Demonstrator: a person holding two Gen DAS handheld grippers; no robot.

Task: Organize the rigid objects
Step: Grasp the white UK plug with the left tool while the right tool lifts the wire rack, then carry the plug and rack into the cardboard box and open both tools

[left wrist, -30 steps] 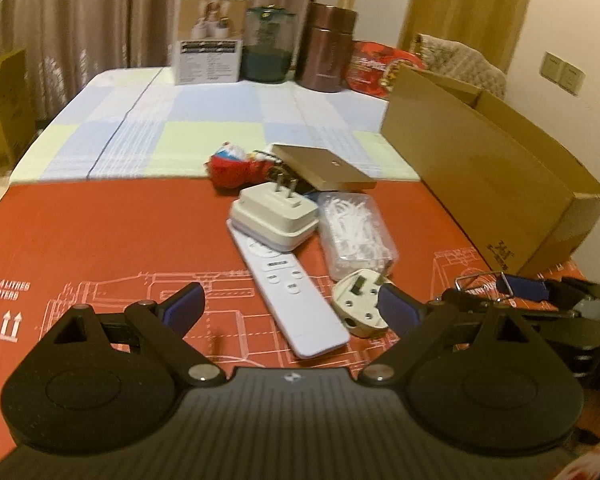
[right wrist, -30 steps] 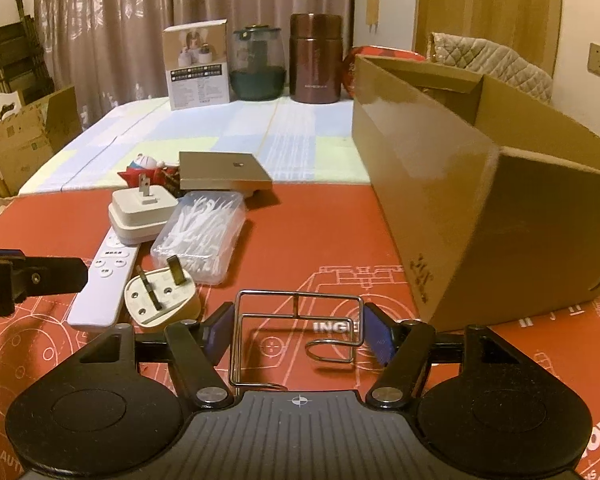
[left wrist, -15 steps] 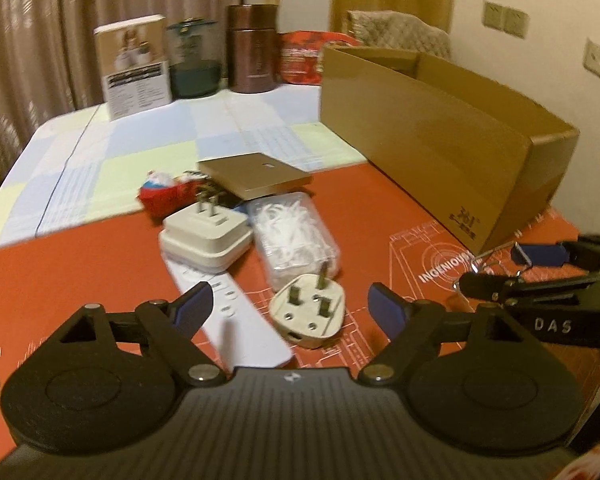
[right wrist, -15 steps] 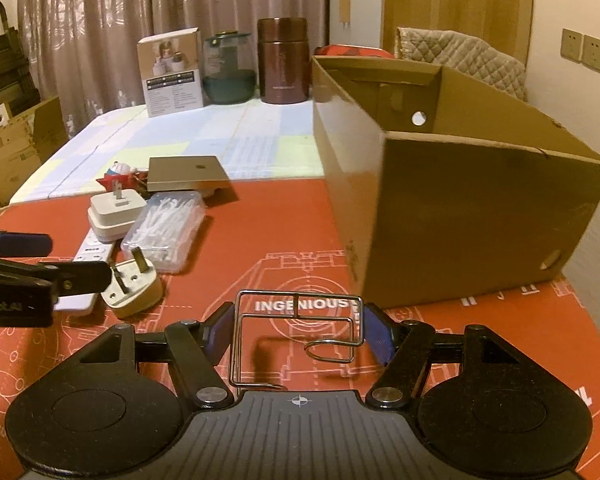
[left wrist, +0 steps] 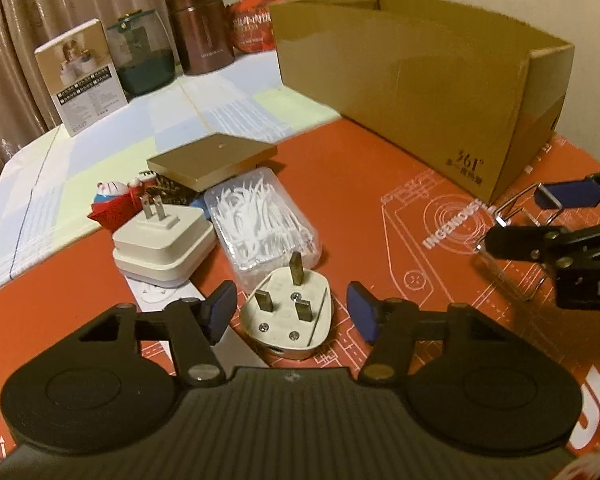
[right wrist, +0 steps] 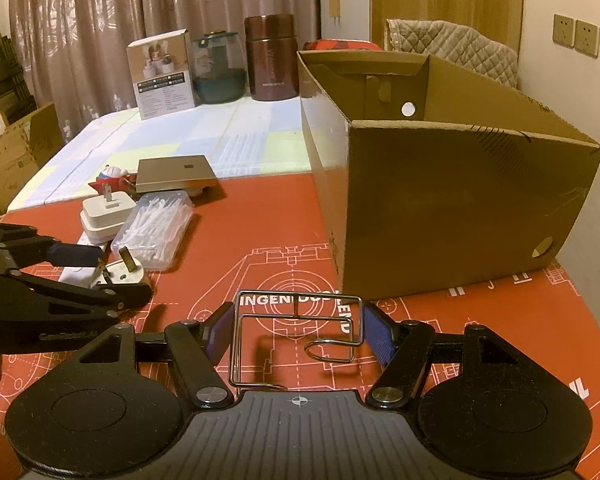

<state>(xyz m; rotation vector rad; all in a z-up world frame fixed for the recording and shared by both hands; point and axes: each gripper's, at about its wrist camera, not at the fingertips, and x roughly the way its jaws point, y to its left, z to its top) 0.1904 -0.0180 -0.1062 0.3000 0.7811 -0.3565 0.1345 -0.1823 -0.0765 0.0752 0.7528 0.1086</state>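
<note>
Lying flat, three-pin plug (left wrist: 288, 312) prongs point upward.

The cardboard box (left wrist: 440, 80) bears "361°" in print, the red mat (left wrist: 380, 200) reads "INGENIOUS", and the mat's near left edge shows "4 LITRES".

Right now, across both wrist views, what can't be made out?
- White remote, left wrist view: mostly hidden under the square charger and behind the left gripper, whose jaws are closing around the three-pin plug.
- Cardboard box floor, right wrist view: hidden by its near wall.
- Wire rack in the right gripper: its near end is cut off by the gripper body.
- Label text on the white carton: too small.
</note>
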